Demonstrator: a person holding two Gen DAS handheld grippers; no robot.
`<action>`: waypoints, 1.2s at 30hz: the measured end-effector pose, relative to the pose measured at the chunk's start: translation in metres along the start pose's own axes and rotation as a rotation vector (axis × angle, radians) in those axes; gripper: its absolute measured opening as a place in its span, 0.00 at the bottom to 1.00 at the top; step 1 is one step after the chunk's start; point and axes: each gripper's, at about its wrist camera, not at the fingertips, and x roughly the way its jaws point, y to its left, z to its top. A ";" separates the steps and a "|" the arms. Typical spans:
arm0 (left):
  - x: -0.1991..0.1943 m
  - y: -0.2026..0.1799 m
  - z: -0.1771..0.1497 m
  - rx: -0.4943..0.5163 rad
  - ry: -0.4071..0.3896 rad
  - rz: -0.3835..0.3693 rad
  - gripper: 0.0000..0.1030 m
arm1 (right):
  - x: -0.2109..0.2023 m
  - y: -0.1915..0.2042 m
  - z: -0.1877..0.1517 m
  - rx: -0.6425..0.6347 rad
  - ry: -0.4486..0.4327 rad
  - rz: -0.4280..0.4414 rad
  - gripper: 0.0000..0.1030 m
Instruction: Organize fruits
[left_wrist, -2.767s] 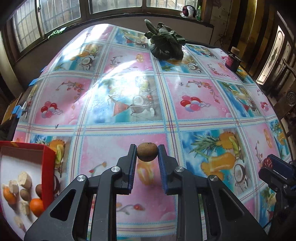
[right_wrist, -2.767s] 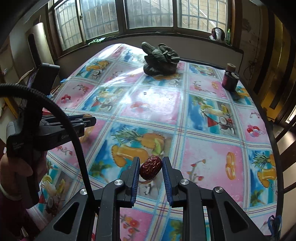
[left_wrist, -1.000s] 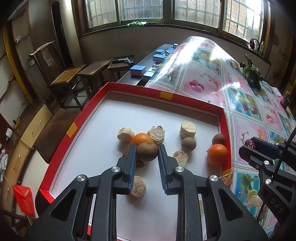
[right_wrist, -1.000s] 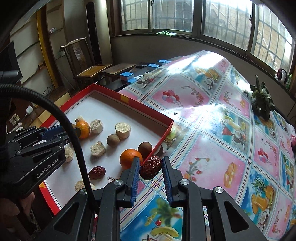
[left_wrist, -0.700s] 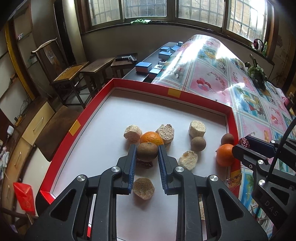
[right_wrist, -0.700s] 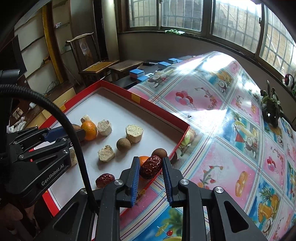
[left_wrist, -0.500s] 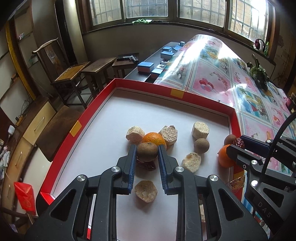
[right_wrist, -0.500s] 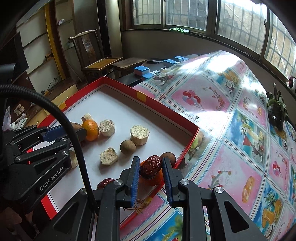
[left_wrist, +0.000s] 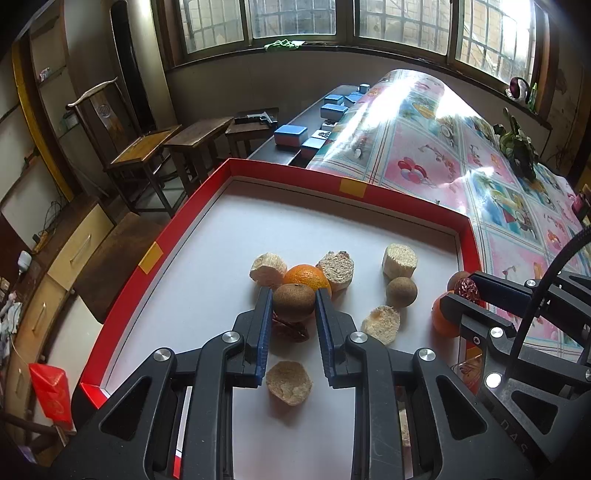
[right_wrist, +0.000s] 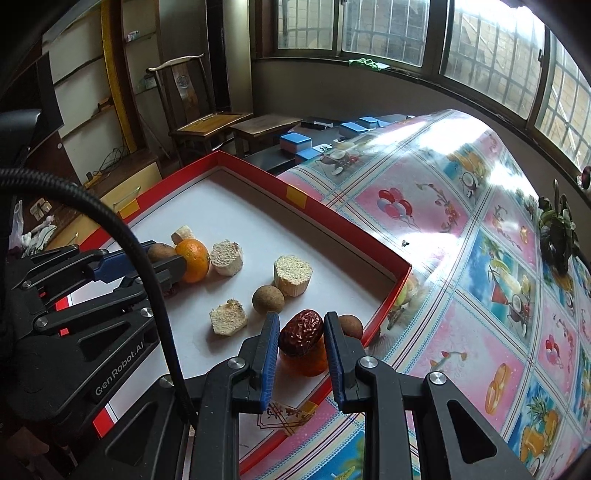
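Note:
A red-walled tray (left_wrist: 369, 194) with a white floor holds oranges, brown round fruits, red dates and pale cut chunks. My left gripper (left_wrist: 293, 308) is shut on a brown round fruit (left_wrist: 293, 302) and holds it over the tray, just in front of an orange (left_wrist: 308, 275) and above a red date (left_wrist: 290, 330). My right gripper (right_wrist: 301, 334) is shut on a red date (right_wrist: 301, 332) above the tray's right side, over another orange (right_wrist: 306, 360). It also shows in the left wrist view (left_wrist: 467, 290). The tray also shows in the right wrist view (right_wrist: 343, 221).
The tray sits at the left end of a table with a fruit-print cloth (right_wrist: 480, 236). Blue boxes (left_wrist: 291, 133) lie beyond the tray. Wooden chairs and stools (left_wrist: 147, 147) stand off the table's end. A dark plant (left_wrist: 515, 146) stands far right.
Both grippers have carried their fruit from over the tablecloth to the tray. In the last second the right gripper has moved in over the tray's right wall; the left has barely shifted.

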 end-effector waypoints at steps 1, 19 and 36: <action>0.000 0.000 0.000 0.003 0.000 0.000 0.22 | 0.000 0.001 0.000 -0.004 0.000 0.001 0.23; -0.009 0.003 -0.004 -0.033 -0.028 0.011 0.56 | -0.005 0.009 -0.005 -0.025 -0.010 0.037 0.24; -0.050 -0.016 -0.013 -0.007 -0.175 0.064 0.66 | -0.044 -0.001 -0.025 0.021 -0.111 0.028 0.26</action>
